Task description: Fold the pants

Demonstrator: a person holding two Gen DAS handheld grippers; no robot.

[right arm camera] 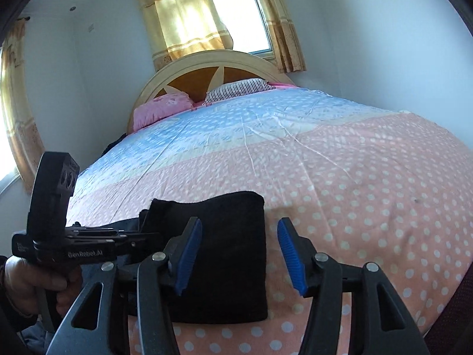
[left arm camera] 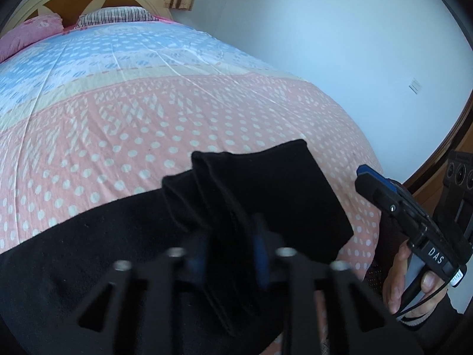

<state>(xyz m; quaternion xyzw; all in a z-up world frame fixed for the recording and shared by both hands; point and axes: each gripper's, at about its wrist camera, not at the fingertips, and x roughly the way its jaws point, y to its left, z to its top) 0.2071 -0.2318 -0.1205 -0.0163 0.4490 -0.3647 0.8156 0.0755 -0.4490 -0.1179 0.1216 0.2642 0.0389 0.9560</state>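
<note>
Black pants [left arm camera: 275, 189] lie folded on the near part of the pink dotted bedspread [left arm camera: 133, 136]. My left gripper [left arm camera: 233, 251] is shut on a bunched, layered fold of them, with the cloth pinched between its blue pads. In the right wrist view the pants [right arm camera: 230, 213] form a thick rectangular stack. My right gripper [right arm camera: 239, 254] stands open just above the stack's right edge, and nothing is pressed between its pads. There the left gripper [right arm camera: 139, 233] reaches into the stack from the left, held by a hand [right arm camera: 26, 284].
The bed runs back to a pink pillow [right arm camera: 159, 109], a striped pillow [right arm camera: 236, 88] and a rounded headboard [right arm camera: 207, 62] under a curtained window [right arm camera: 236, 17]. A white wall [left arm camera: 340, 59] flanks the bed's right side. The right gripper's near finger [left arm camera: 375, 183] and a hand [left arm camera: 399, 278] show at the bed's right edge.
</note>
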